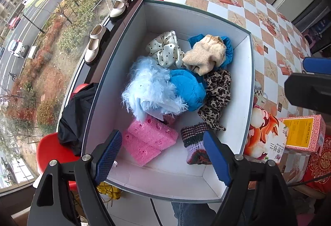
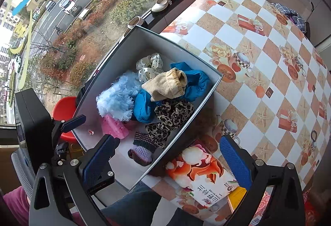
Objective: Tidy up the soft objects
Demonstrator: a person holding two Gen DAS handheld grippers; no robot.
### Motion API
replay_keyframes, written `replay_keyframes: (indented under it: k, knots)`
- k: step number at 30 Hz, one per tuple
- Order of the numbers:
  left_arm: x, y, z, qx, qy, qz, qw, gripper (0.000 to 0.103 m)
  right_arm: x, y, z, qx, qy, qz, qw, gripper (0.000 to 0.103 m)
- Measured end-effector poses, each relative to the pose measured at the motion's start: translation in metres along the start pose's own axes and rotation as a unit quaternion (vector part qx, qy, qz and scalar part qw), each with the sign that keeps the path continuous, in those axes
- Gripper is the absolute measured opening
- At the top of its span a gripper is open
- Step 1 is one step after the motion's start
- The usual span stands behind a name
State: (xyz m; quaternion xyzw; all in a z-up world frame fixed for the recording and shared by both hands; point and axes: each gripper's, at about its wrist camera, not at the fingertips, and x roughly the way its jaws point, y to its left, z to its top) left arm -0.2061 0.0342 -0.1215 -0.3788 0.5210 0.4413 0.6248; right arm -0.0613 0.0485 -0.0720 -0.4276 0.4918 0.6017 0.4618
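While both grippers are hanging over it with nothing in them, the grey box [image 1: 250,85] is sitting at the edge of the checkered worktop [image 2: 258,44] by the window, and all the soft things are lying inside it in a loose heap. The left gripper [image 1: 163,155] is hovering over the near end of the box with its jaws spread wide. The right gripper [image 2: 169,162] is waiting with its jaws spread too, over the box's near corner and a flowery packet [image 2: 198,176] just beside the box. The fluffy light blue thing [image 1: 149,89] is looking very light and squashy, so I think pinching a thick tuft in the middle would work best. The pink spongy pieces [image 1: 149,139] are looking springy and easy to grab by an edge. The knitted striped sock [image 1: 194,143] and the tan sock [image 1: 204,56] are looking soft and floppy, so they would droop if held by one end. The spotted shiny scrunchie [image 1: 165,50] may be slippery. The leopard cloth [image 1: 217,93] is thin and may drag its neighbours along. The blue cloth [image 1: 188,89] is lying partly under the fluffy thing and the tan sock, so I cannot tell if it is one piece or two. Something small and dark pink is peeking out under the fluff, too hidden to name.
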Motion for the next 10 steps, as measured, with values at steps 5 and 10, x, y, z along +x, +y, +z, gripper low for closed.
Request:
replay_keyframes:
  k: [5,10]
  knots:
    - [0.003,0.001,-0.002,-0.008,0.004,-0.005,0.9999,0.084,-0.001,0.007,-0.002,-0.019,-0.001,-0.018,1.000,0.102]
    - [-0.008,0.005,-0.006,-0.008,-0.034,-0.038,0.9987,0.084,0.001,0.013,-0.002,-0.039,-0.004,-0.043,0.998,0.102]
